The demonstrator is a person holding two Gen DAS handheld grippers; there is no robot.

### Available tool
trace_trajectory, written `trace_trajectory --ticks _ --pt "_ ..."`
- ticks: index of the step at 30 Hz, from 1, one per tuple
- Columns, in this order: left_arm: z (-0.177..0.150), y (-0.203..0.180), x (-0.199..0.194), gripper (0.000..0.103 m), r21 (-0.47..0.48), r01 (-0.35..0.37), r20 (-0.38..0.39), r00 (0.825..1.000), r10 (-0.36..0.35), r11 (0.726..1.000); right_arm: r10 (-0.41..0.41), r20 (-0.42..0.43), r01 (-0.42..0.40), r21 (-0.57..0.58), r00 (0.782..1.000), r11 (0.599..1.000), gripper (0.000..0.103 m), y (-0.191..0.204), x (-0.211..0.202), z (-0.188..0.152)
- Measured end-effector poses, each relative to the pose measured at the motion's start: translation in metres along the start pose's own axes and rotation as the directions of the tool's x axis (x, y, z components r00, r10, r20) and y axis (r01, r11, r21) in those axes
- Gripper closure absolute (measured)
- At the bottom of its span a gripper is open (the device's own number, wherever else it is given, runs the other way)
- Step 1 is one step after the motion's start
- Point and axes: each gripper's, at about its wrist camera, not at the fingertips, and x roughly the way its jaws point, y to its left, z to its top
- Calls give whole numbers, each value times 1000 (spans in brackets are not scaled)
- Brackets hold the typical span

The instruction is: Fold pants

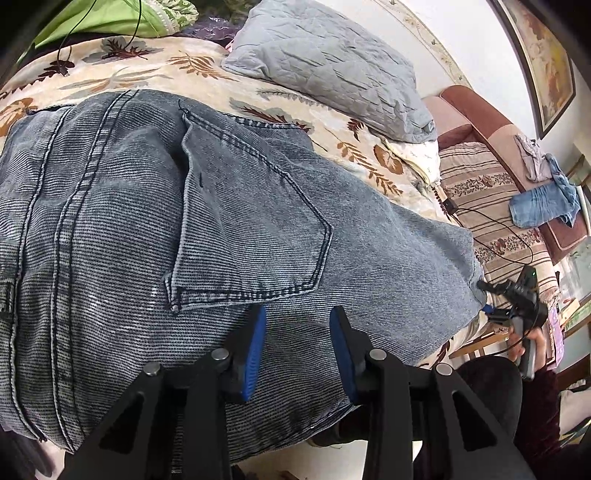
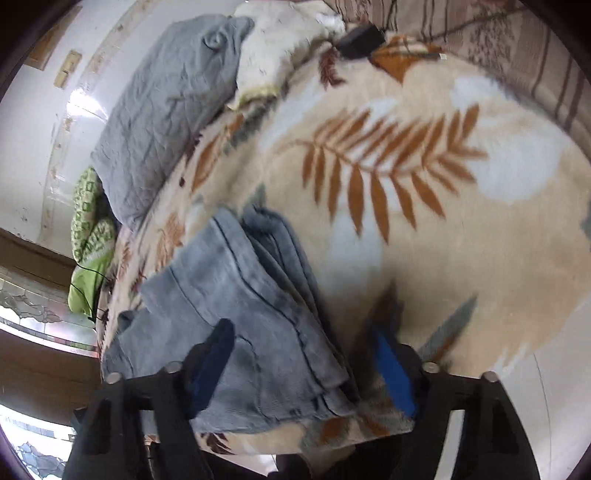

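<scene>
Grey-blue jeans (image 1: 147, 221) lie folded on a leaf-patterned blanket (image 1: 155, 74), back pocket (image 1: 251, 214) up. My left gripper (image 1: 299, 308) hovers over the denim just below the pocket. Its blue pads (image 1: 255, 350) stand apart and only flat fabric shows between them. At the jeans' right edge is my right gripper (image 1: 484, 296), held by a hand (image 1: 532, 343). In the right wrist view the right gripper (image 2: 303, 321) stands wide open over the stacked end of the jeans (image 2: 229, 295). The denim lies under and between its fingers (image 2: 218, 350), and no pad presses on it.
A grey quilted pillow (image 1: 325, 62) (image 2: 162, 110) lies at the far side of the bed, with green bedding (image 1: 110, 18) (image 2: 88, 229) beside it. A small black box with a cable (image 2: 360, 40) sits near the bed's edge. A striped sofa (image 1: 476, 177) holds blue clothing (image 1: 539, 206).
</scene>
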Motion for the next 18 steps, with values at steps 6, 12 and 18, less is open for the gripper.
trace_trajectory --ticks 6,12,18 --pt "6 5 0 65 -47 15 -33 999 -16 999 -8 125 12 -36 992 999 86 8 -26 -20" --pt "6 7 -2 65 -61 25 -35 999 -27 998 -93 192 114 -104 977 988 88 28 -61 -51" --pt "9 10 -2 65 -74 35 -54 998 -39 997 -109 142 113 -17 984 993 85 -11 -31 -58"
